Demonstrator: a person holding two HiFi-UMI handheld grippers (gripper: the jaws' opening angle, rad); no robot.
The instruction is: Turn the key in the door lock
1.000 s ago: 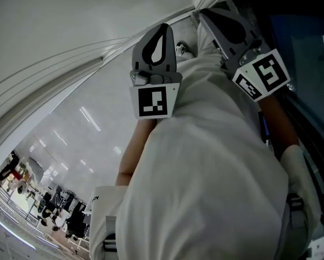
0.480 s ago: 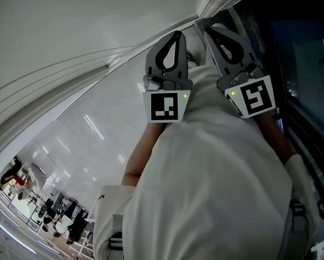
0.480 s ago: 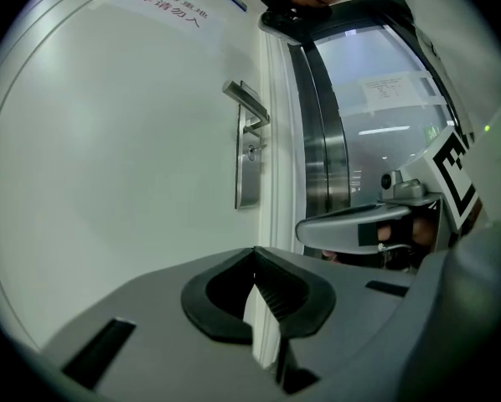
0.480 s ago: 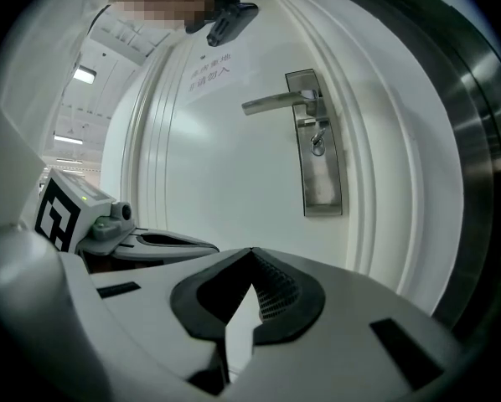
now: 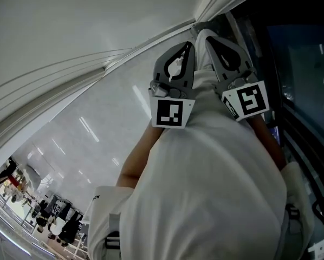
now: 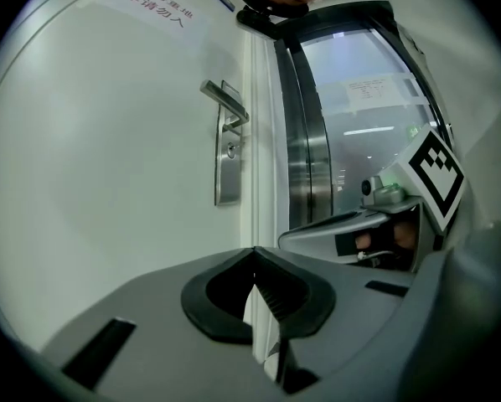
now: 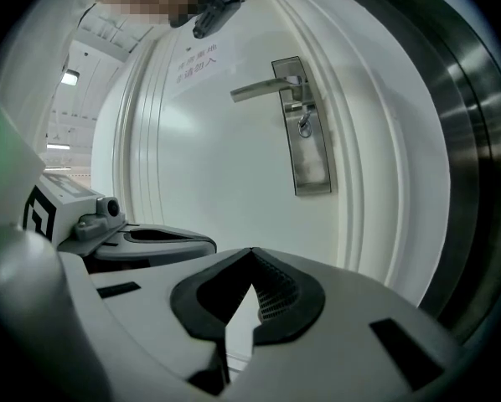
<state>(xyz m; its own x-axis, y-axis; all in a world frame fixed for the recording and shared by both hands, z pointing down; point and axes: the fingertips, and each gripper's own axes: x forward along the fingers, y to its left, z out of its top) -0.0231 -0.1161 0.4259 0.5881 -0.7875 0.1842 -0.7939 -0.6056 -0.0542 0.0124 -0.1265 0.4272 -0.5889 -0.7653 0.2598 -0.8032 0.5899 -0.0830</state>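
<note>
A white door (image 6: 108, 182) carries a silver lever handle (image 6: 225, 100) on a long lock plate (image 6: 227, 174), with a small key (image 6: 230, 150) in the lock below the lever. The right gripper view shows the same handle (image 7: 267, 89), plate (image 7: 311, 166) and key (image 7: 303, 125). Both grippers hang well short of the door. My left gripper (image 6: 255, 254) is shut with nothing in it, and so is my right gripper (image 7: 250, 256). In the head view the left gripper (image 5: 186, 50) and right gripper (image 5: 211, 37) sit side by side above a white shirt; the lock is hidden there.
A printed notice (image 6: 158, 11) is stuck high on the door. To the door's right runs a dark metal frame with glass (image 6: 317, 141). The person's white shirt (image 5: 216, 188) fills the lower head view. A shiny floor and distant people (image 5: 37, 210) show at the lower left.
Both grippers have drawn closer together. The left one has shifted right and tilted, and the right one has swung left and down a little. Both stay shut.
</note>
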